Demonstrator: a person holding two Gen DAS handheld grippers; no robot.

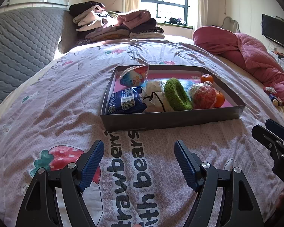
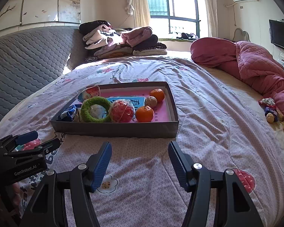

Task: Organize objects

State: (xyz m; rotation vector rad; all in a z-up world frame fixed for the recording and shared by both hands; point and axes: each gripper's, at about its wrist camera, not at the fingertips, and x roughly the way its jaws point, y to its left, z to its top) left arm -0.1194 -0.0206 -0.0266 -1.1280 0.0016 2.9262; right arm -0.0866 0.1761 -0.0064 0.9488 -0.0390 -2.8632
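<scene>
A shallow grey box [image 1: 170, 120] [image 2: 115, 129] sits on the bed ahead of both grippers. It holds a green knitted ring [image 1: 177, 94] [image 2: 94, 109], a red wrapped ball [image 1: 205, 97] [image 2: 122, 111], two oranges [image 1: 207, 78] [image 2: 144, 113], a blue packet [image 1: 126, 102] [image 2: 69, 113], a white pouch [image 1: 155, 94] and a snack bag [image 1: 135, 75] [image 2: 90, 93]. My left gripper [image 1: 139, 147] is open over the bedspread, short of the box. My right gripper [image 2: 140, 148] is open too, nothing between its fingers, just before the box's near wall.
Loose small items [image 2: 270, 111] lie at the bed's right edge beside a rolled pink quilt [image 2: 251, 64]. Folded clothes [image 2: 123, 41] are stacked at the far end. A grey padded headboard [image 1: 22, 43] rises on the left. The printed bedspread [image 2: 208, 113] stretches right of the box.
</scene>
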